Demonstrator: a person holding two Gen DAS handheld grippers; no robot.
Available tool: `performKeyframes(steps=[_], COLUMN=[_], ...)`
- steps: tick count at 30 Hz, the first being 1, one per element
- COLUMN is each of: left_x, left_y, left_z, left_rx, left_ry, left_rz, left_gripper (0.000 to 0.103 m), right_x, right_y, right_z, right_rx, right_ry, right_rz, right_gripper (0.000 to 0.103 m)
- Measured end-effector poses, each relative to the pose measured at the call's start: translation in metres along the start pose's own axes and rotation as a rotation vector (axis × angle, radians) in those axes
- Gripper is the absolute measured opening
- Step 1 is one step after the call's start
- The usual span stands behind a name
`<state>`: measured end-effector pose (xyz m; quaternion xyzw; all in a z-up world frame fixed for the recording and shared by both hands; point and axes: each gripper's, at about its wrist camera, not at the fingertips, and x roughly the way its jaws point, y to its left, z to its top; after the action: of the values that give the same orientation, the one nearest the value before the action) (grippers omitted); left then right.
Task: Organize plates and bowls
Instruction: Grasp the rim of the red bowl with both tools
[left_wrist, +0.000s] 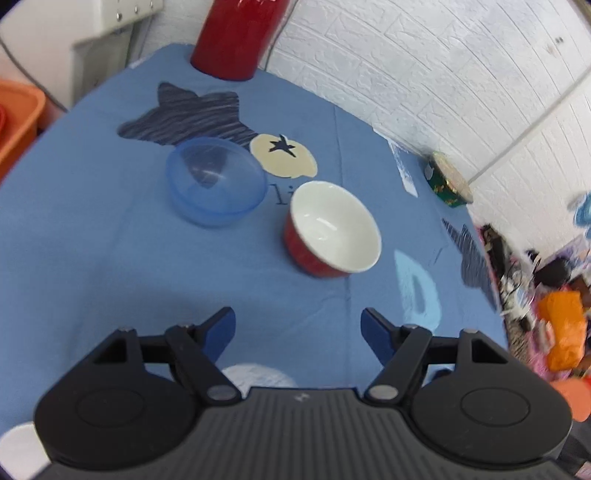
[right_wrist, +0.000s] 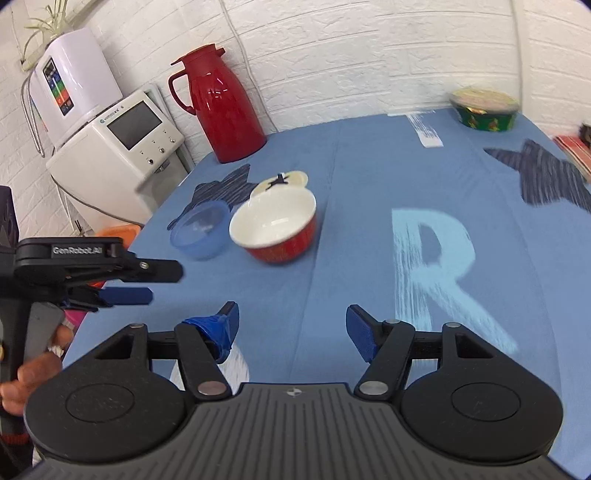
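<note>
Left tongs (left_wrist: 297, 325) and right tongs (right_wrist: 291, 325), both spread wide with nothing between the blue pads, hover above the blue-clothed tabletop (right_wrist: 351, 258), touching nothing. The red ceramic bowl with white interior (left_wrist: 332, 230) stands upright on the cloth ahead of both tongs. The translucent blue plastic bowl (left_wrist: 216, 181) sits just beside the red bowl, apart from it. The glossy red thermos jug (right_wrist: 225, 107) stands behind both bowls at the wall. A hand (right_wrist: 33, 365) grips the left handle.

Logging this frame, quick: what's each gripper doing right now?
Left gripper: open, holding nothing.
Right gripper: open, holding nothing.
</note>
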<state>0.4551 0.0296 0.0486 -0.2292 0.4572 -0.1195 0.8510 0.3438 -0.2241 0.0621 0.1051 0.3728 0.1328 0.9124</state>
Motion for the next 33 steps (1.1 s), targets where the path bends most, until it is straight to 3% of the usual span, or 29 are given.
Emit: performKeyframes(steps=[4, 8, 15, 22, 25, 26, 28, 30, 33], left_x=[0.025, 0.05, 0.077, 0.092, 0.093, 0.093, 0.094, 0.095, 0.086], left_y=[-0.003, 0.003, -0.001, 0.009, 0.01, 0.011, 0.013, 0.01, -0.004], left_z=[0.022, 0.033, 0.039, 0.037, 0.038, 0.039, 0.041, 0.044, 0.042], left_rx=[-0.138, -0.22, -0.211, -0.263, -0.275, -0.273, -0.269, -0.239, -0.151], left_ry=[-0.029, -0.024, -0.032, -0.012, -0.025, -0.028, -0.004, 0.016, -0.017], left_rz=[-0.005, 0.056, 0.15, 0.18, 0.184, 0.178, 0.142, 0.11, 0.124], left_gripper=[0.074, 0.074, 0.074, 0.074, 0.073, 0.069, 0.048, 0.017, 0.009], right_x=[0.04, 0.088, 0.148, 0.172, 0.174, 0.174, 0.173, 0.172, 0.164], right_y=[0.005, -0.002, -0.008, -0.009, -0.008, -0.008, -0.01, -0.004, 0.004], right_z=[0.043, 0.068, 0.074, 0.072, 0.071, 0.07, 0.068, 0.063, 0.06], right_rx=[-0.054, -0.077, -0.097, -0.098, -0.095, -0.091, -0.079, -0.113, -0.117], right_ry=[0.027, 0.055, 0.119, 0.182, 0.151, 0.139, 0.132, 0.137, 0.132], right_rz=[-0.036, -0.121, -0.14, -0.124, -0.092, -0.056, -0.011, 0.008, 0.031], right_gripper=[0.051, 0.051, 0.051, 0.052, 0.05, 0.047, 0.043, 0.039, 0.036])
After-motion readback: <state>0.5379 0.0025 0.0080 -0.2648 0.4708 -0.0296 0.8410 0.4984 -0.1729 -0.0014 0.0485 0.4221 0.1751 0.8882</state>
